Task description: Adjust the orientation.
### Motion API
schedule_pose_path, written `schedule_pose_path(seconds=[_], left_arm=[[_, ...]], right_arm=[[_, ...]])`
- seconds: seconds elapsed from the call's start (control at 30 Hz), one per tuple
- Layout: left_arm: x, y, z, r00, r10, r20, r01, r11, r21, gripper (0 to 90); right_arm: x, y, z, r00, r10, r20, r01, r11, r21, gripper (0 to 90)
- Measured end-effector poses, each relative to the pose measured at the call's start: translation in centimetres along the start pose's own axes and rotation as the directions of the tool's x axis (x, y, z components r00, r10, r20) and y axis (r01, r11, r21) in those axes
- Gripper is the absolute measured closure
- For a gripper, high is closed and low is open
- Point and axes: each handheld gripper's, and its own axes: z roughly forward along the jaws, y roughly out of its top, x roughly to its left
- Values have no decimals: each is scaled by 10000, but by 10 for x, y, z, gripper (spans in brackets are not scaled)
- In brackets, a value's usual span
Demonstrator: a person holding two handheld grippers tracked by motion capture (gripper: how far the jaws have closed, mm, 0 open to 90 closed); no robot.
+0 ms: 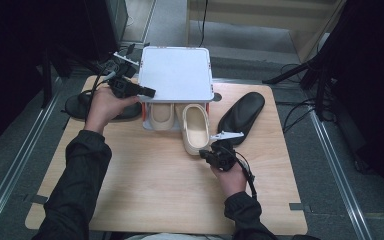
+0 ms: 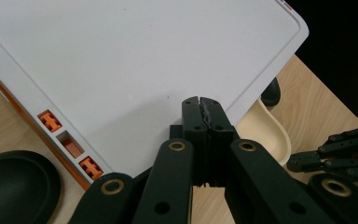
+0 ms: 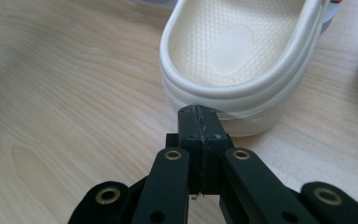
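High view: two cream clogs, one tucked under the white rack [image 1: 176, 74], the other clog [image 1: 195, 128] half out, plus two black insoles, far left [image 1: 82, 106] and right [image 1: 241, 116]. Left gripper view: left gripper [image 2: 201, 108], jaws pressed together and empty, rests on the rack top. Right gripper view: right gripper [image 3: 200, 116], also pressed together, butts the clog's heel (an off-centre push could skew it against the rack leg).

A light wooden table with rounded corners [image 1: 145, 190] stands on a grey carpeted floor [image 1: 330, 165]. Two metal floor rails [image 1: 337, 165] run along either side of it. Black cables [image 1: 292, 117] trail over the carpet at the right. Behind, a pale beige wooden cabinet [image 1: 265, 15] sits in dim, shadowed surroundings.
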Motion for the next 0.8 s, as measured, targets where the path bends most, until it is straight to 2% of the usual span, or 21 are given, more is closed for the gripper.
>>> schedule_pose_path(seconds=[0.23,0.37,0.47,0.8], left_arm=[[0,0,0,10000,-5,8,5,10000,-3,900],[1,-2,-1,10000,5,5,-5,10000,-79,900],[2,-3,-3,10000,-59,32,60,9999,-126,900],[1,-2,-2,10000,-21,-44,21,10000,-79,900]], right_arm=[[0,13,12,10000,-82,25,82,9999,124,900],[0,20,18,10000,39,-41,-39,9999,107,900],[0,26,22,10000,-76,-34,76,9999,149,900],[-1,37,30,9999,122,-42,-122,9999,109,900]])
